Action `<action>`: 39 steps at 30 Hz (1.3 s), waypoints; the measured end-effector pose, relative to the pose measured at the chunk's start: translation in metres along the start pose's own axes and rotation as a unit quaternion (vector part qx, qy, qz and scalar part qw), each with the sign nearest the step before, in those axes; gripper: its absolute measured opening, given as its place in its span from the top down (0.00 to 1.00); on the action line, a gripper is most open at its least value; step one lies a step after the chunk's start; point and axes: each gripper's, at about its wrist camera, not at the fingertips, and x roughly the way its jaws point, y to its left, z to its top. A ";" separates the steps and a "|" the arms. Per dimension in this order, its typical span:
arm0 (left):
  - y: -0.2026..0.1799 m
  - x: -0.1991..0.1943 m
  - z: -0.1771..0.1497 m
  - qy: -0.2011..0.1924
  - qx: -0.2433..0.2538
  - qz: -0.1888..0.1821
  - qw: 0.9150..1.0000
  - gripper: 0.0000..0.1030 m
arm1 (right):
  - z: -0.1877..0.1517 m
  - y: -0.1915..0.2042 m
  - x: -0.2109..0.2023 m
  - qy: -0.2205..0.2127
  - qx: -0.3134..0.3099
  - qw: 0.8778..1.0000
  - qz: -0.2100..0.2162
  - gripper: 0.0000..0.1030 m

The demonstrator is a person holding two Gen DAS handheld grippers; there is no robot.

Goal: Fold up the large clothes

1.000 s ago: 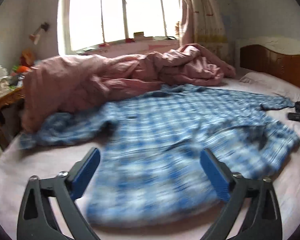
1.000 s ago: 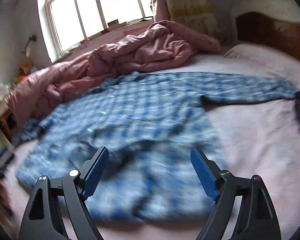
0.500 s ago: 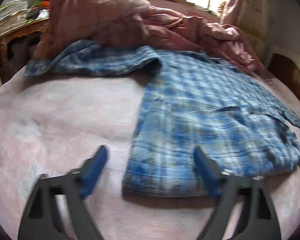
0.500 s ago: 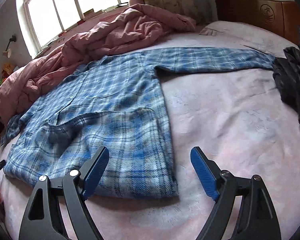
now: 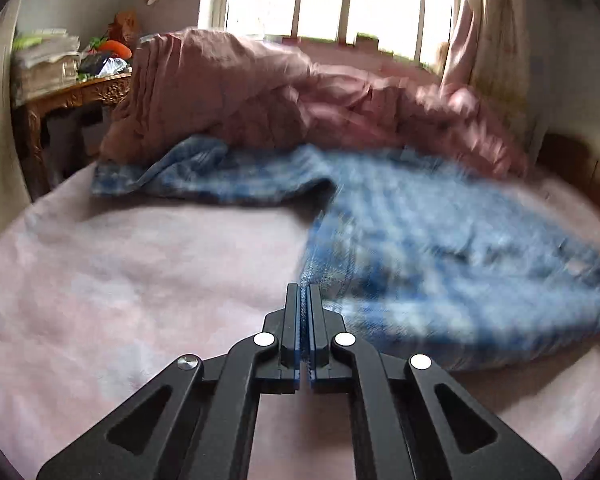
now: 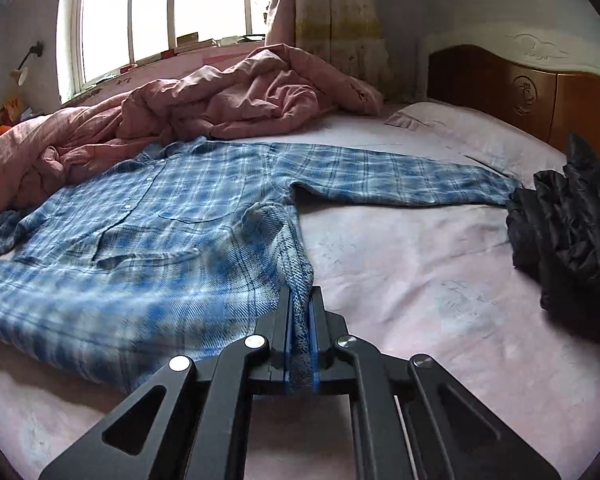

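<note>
A blue plaid shirt lies spread on the pink bed sheet, sleeves out to both sides. My right gripper is shut on the shirt's bottom hem corner, with cloth visibly pinched between the blue pads. In the left wrist view the shirt is blurred. My left gripper is shut at the shirt's other bottom corner, its tips touching the hem edge; little cloth shows between the pads.
A crumpled pink quilt is heaped behind the shirt under the window. A black padded jacket lies on the right by the wooden headboard. A cluttered wooden side table stands left of the bed.
Both grippers went from wide open to shut. Each moved down to a bottom corner of the shirt. The right one now pinches the hem.
</note>
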 end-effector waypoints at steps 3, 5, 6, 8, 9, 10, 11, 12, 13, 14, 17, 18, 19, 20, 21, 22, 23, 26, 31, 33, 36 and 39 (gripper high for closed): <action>-0.009 0.014 -0.012 0.023 0.038 0.069 0.997 0.98 | -0.004 -0.004 0.009 0.035 0.009 0.999 -0.019 0.93; -0.008 0.018 -0.014 0.029 0.032 0.030 0.999 0.95 | -0.007 -0.005 0.015 0.054 0.017 0.998 -0.026 0.92; -0.006 0.015 -0.013 0.022 0.021 0.009 0.999 0.87 | -0.008 -0.005 0.015 0.053 0.019 0.998 -0.027 0.91; -0.005 0.004 -0.011 -0.008 0.013 -0.003 1.000 0.62 | -0.007 -0.002 0.009 0.041 0.013 0.999 -0.033 0.72; -0.009 -0.004 -0.010 -0.028 0.020 -0.005 0.999 0.48 | -0.005 0.002 0.002 0.023 0.002 0.999 -0.045 0.61; -0.013 -0.011 -0.010 -0.043 0.029 -0.007 0.999 0.43 | -0.004 0.004 -0.002 0.009 -0.003 0.999 -0.049 0.28; -0.017 -0.017 -0.010 -0.053 0.038 -0.013 0.998 0.42 | -0.003 0.007 -0.008 -0.007 -0.009 0.999 -0.051 0.05; -0.021 -0.020 -0.009 -0.058 0.043 -0.022 0.997 0.37 | -0.002 0.011 -0.018 -0.035 -0.014 0.998 -0.050 0.03; -0.026 -0.023 -0.009 -0.062 0.047 -0.032 0.996 0.28 | -0.001 0.014 -0.025 -0.053 -0.015 0.998 -0.044 0.02; -0.028 -0.023 -0.009 -0.064 0.047 -0.037 0.996 0.22 | -0.001 0.016 -0.029 -0.059 -0.017 0.997 -0.037 0.02; -0.036 -0.024 -0.012 -0.077 0.041 -0.038 0.995 0.05 | 0.002 0.019 -0.035 -0.065 -0.010 0.998 0.014 0.01; -0.038 -0.024 -0.014 -0.086 0.036 -0.035 0.995 0.01 | 0.002 0.019 -0.036 -0.066 0.000 0.998 0.022 0.00; -0.039 -0.023 -0.015 -0.094 0.033 -0.033 0.994 0.00 | 0.001 0.019 -0.036 -0.076 0.016 0.997 0.020 0.00; -0.041 -0.024 -0.017 -0.099 0.032 -0.032 0.994 0.00 | -0.002 0.020 -0.037 -0.085 0.024 0.996 0.018 0.00; -0.044 -0.023 -0.017 -0.101 0.037 -0.036 0.994 0.00 | -0.005 0.024 -0.039 -0.105 0.034 0.994 0.018 0.00; -0.046 -0.023 -0.018 -0.101 0.043 -0.043 0.993 0.00 | -0.007 0.029 -0.041 -0.117 0.032 0.992 0.021 0.00; -0.047 -0.021 -0.019 -0.100 0.047 -0.045 0.993 0.00 | -0.008 0.034 -0.039 -0.121 0.026 0.992 0.022 0.00; -0.053 -0.019 -0.022 -0.100 0.059 -0.013 0.993 0.00 | -0.013 0.056 -0.034 -0.114 -0.023 0.993 0.018 0.00; -0.053 -0.024 -0.024 -0.113 0.058 0.015 0.992 0.00 | -0.021 0.082 -0.036 -0.124 -0.080 0.989 0.001 0.00; -0.051 -0.022 -0.023 -0.108 0.052 0.013 0.993 0.00 | -0.024 0.089 -0.039 -0.127 -0.097 0.987 0.016 0.00; -0.051 -0.022 -0.025 -0.105 0.051 0.010 0.993 0.00 | -0.025 0.094 -0.035 -0.119 -0.109 0.987 0.008 0.00; -0.054 -0.022 -0.025 -0.104 0.059 0.002 0.993 0.00 | -0.025 0.096 -0.038 -0.121 -0.111 0.986 0.004 0.00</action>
